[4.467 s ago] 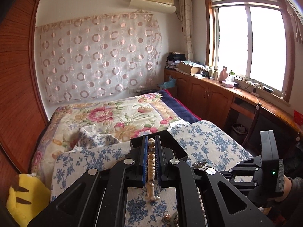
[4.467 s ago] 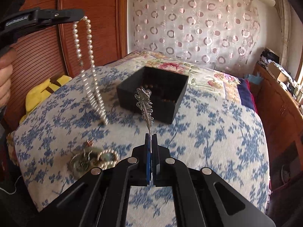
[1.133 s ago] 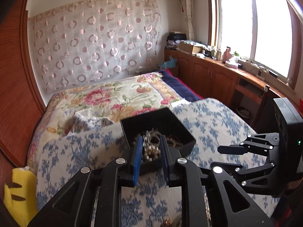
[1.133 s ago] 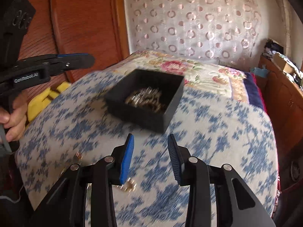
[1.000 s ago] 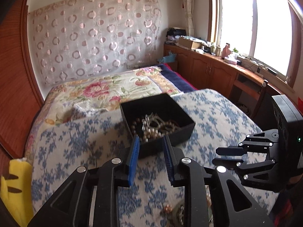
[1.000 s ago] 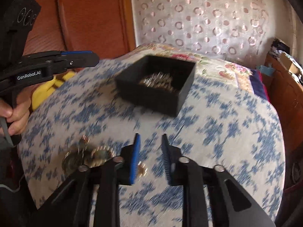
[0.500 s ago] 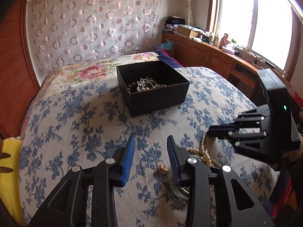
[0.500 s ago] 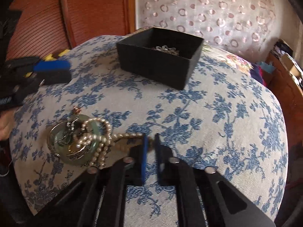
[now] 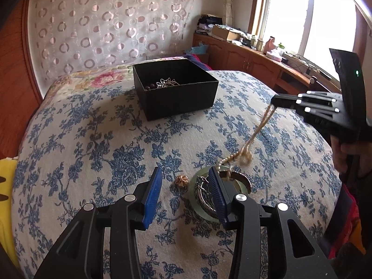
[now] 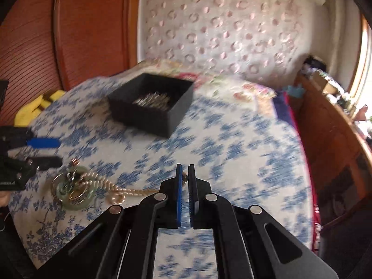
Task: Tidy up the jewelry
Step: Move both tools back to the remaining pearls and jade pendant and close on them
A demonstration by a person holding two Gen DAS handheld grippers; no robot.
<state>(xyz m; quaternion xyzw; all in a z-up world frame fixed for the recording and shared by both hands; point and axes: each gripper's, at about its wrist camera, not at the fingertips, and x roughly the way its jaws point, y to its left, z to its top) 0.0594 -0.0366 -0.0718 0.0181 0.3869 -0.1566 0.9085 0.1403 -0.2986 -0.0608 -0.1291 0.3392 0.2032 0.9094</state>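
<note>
The right gripper (image 10: 183, 181), jaws nearly closed on one end of a pearl strand (image 9: 253, 134), draws it taut. The strand's long axis slants from upper right down to a jade bangle (image 9: 246, 181) at lower centre in the left wrist view. The left gripper (image 9: 184, 183), wide open and empty, hangs nearer the pile, with a small gold charm (image 9: 181, 180) between its fingers. The box (image 9: 179, 100) sits upper centre, beyond both. Only the left view shows the strand lifted off the cloth; the blurred right view shows its tail looped over the bangle.
</note>
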